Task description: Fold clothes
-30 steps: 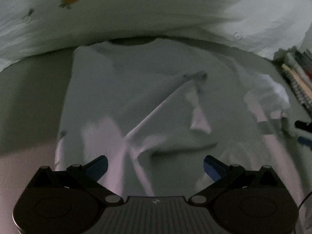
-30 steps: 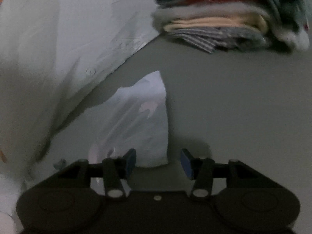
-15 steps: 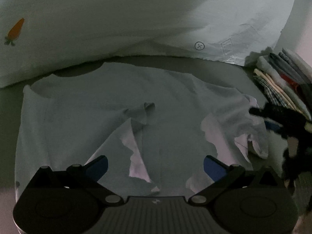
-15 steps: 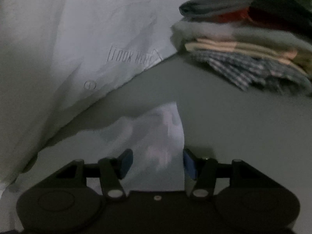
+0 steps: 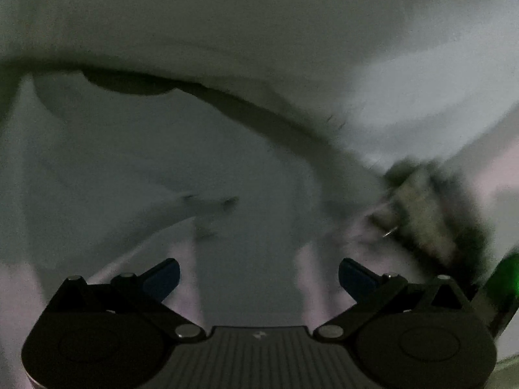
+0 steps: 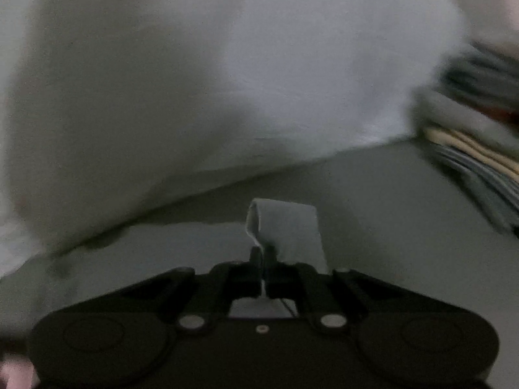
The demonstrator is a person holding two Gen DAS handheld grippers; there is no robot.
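i see the pale shirt (image 5: 181, 168) spread rumpled on the grey surface (image 6: 389, 201), neck hole toward the white bedding (image 5: 259, 26). my right gripper (image 6: 263, 259) has just snapped closed, pinching a fold of the shirt's edge. my left gripper (image 5: 259, 275) hangs over the cloth, blue pads (image 5: 162, 275) spread, holding nothing.

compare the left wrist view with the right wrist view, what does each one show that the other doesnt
Left wrist only: the left gripper, jaws wide apart over the spread pale shirt, its neckline at the top, and an orange print on the white sheet.

Right wrist only: the right gripper, whose jaws have just closed, pinching a flap of that shirt.

Both: the shirt, the white sheet, the grey surface, and, blurred, the stack of folded clothes.
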